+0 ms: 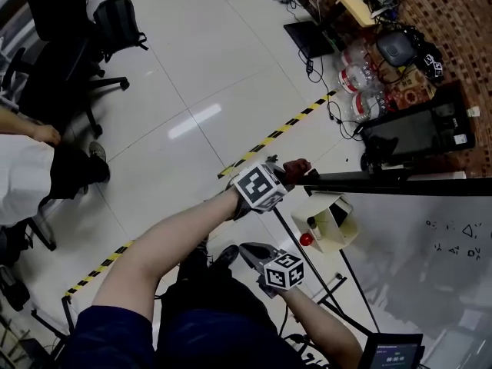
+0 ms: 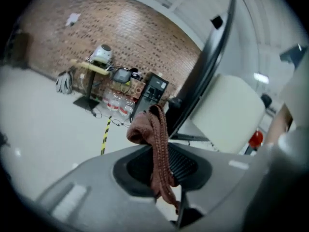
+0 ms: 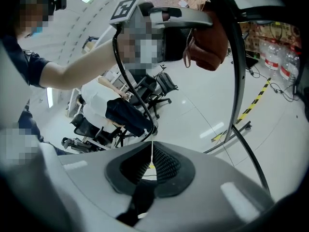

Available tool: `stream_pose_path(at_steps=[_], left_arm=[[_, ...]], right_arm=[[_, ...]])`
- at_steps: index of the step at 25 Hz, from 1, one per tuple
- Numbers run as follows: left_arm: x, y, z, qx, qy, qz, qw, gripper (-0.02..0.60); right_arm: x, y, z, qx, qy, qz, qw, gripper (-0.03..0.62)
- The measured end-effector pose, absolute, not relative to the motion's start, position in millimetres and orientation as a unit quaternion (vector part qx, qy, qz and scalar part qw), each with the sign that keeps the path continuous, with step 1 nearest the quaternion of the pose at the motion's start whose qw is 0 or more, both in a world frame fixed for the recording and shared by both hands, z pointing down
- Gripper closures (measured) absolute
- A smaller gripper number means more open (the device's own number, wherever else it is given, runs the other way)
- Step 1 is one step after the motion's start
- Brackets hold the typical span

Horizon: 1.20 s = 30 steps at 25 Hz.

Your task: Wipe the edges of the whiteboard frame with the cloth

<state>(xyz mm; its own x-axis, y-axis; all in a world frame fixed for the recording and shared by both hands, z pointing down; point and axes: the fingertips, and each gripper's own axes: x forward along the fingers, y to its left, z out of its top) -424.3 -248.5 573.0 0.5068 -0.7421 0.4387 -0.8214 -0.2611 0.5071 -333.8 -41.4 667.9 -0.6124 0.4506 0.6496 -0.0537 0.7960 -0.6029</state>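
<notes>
Currently the left tongs point(image 2: 161, 170) are clamped on a reddish-brown knitted cloth point(image 2: 153, 139). The cloth bunches out past their tips, right at the black whiteboard frame edge point(image 2: 212, 71) near the board's upper corner; whether it touches the frame is unclear. The right tongs point(image 3: 150, 164) are closed with nothing between them, lower than the left tongs and apart from the frame. The white board surface point(image 1: 415, 244) lies to the right of both tongs.
</notes>
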Motion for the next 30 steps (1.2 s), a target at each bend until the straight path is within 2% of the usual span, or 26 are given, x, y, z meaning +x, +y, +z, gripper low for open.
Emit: stream_pose_path(at_steps=[1, 3, 9, 13, 17, 23, 30], left_arm=[[-428, -248, 568, 0.780, -0.501, 0.029, 0.375, 0.506], [-436, -249, 556, 0.771, -0.523, 0.021, 0.363, 0.506], [-434, -256, 535, 0.803, -0.538, 0.199, 0.165, 0.506], [-431, -254, 528, 0.796, -0.520, 0.299, 0.083, 0.506], [-425, -252, 505, 0.804, -0.514, 0.288, 0.080, 0.506], [-415, -251, 455, 0.832, -0.511, 0.184, 0.115, 0.506], [-417, -256, 423, 0.833, -0.516, 0.177, 0.092, 0.506]], right_arm=[[-334, -40, 666, -0.114, -0.848, 0.299, 0.423, 0.580], [-333, -37, 661, -0.111, -0.850, 0.299, 0.420, 0.580], [-335, -38, 644, -0.100, -0.860, 0.282, 0.412, 0.580], [-330, -44, 631, -0.092, -0.867, 0.272, 0.408, 0.580], [-322, -49, 617, -0.092, -0.872, 0.260, 0.405, 0.580], [-323, -50, 605, -0.089, -0.879, 0.258, 0.392, 0.580], [-331, -44, 600, -0.100, -0.883, 0.251, 0.384, 0.580]])
